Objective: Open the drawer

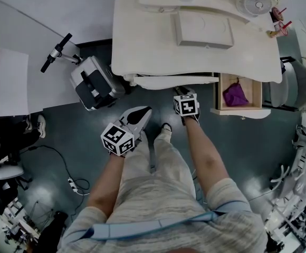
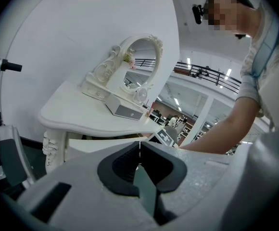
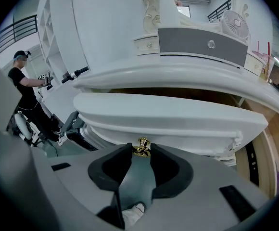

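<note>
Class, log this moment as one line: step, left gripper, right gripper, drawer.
step: grasp made | left gripper: shut, empty | right gripper: fingers shut on gold knob | centre drawer: partly out

Bright, even indoor light; white bench (image 1: 142,36) near washed out, soft shadow beneath. Heavy fisheye bending, black vignette corners in gripper views. Foreground soft.

The person's bare right forearm (image 1: 208,152) reaches farther forward, its grey two-jaw right gripper (image 3: 141,151) tilted down, jaws clamped on a small gold knob (image 3: 141,146). The bare left forearm (image 1: 106,181) holds the grey two-jaw left gripper (image 2: 139,146) nearer, almost level, jaws together and empty.
</note>
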Demonstrator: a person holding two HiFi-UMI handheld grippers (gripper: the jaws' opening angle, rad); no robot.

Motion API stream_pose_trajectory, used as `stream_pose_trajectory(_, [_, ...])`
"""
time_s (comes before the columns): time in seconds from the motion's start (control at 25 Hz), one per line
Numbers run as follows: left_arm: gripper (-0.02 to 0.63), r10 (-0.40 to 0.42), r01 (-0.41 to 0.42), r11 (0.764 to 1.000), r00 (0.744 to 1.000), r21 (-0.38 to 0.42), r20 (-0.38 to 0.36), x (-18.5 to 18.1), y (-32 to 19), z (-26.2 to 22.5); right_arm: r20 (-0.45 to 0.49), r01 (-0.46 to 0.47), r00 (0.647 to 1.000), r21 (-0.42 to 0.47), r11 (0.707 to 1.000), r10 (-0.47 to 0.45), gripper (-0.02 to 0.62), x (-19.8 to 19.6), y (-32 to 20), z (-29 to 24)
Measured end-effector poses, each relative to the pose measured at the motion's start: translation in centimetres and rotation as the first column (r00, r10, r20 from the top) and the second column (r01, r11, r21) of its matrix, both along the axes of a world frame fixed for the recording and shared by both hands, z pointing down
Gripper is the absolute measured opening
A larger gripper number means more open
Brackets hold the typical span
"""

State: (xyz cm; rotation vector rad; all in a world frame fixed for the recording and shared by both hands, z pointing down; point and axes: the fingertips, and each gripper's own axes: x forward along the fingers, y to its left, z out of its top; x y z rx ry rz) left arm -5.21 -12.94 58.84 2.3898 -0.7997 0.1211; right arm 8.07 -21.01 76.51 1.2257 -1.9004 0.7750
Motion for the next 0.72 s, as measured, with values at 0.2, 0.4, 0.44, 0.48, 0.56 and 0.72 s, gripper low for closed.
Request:
stream_pose_trajectory(0.2, [0.02, 0.011, -0.011, 1.0, 1.0, 0.004, -0.002, 0.5, 0.5, -0.4, 0.0, 0.0, 1.0, -0.019, 1.0, 0.0, 0.118, 0.0, 1.9, 0.0])
stream_pose_trajectory(0.4, [0.02, 0.025, -0.025, 1.0, 1.0, 0.01, 0.0, 1.0, 1.0, -0.8, -0.003, 0.001, 1.0, -0.039, 0.999, -0.001, 0.118, 0.1, 4.0, 0.2])
stream_pose_trajectory(0.44, [0.02, 0.028, -0.028, 1.0, 1.0, 0.011, 0.001, 1.1, 1.1, -0.9, -0.003, 0.002, 1.0, -0.044, 0.999, -0.002, 0.118, 0.1, 4.5, 0.2])
stream_pose_trajectory(0.48, [0.02, 0.031, -0.031, 0.999, 1.0, 0.011, 0.002, 1.1, 1.2, -1.0, -0.003, 0.003, 1.0, -0.05, 0.999, -0.003, 0.118, 0.0, 4.9, 0.2])
stream_pose_trajectory(0.56, [0.02, 0.038, -0.038, 0.999, 0.999, 0.01, 0.005, 1.3, 1.5, -1.1, -0.006, 0.003, 1.0, -0.061, 0.998, -0.004, 0.118, 0.0, 5.7, 0.3])
stream_pose_trajectory(0.72, [0.02, 0.054, -0.054, 0.999, 0.998, 0.008, 0.01, 1.7, 2.0, -1.4, -0.01, 0.008, 1.0, -0.082, 0.997, -0.009, 0.118, 0.0, 7.3, 0.3])
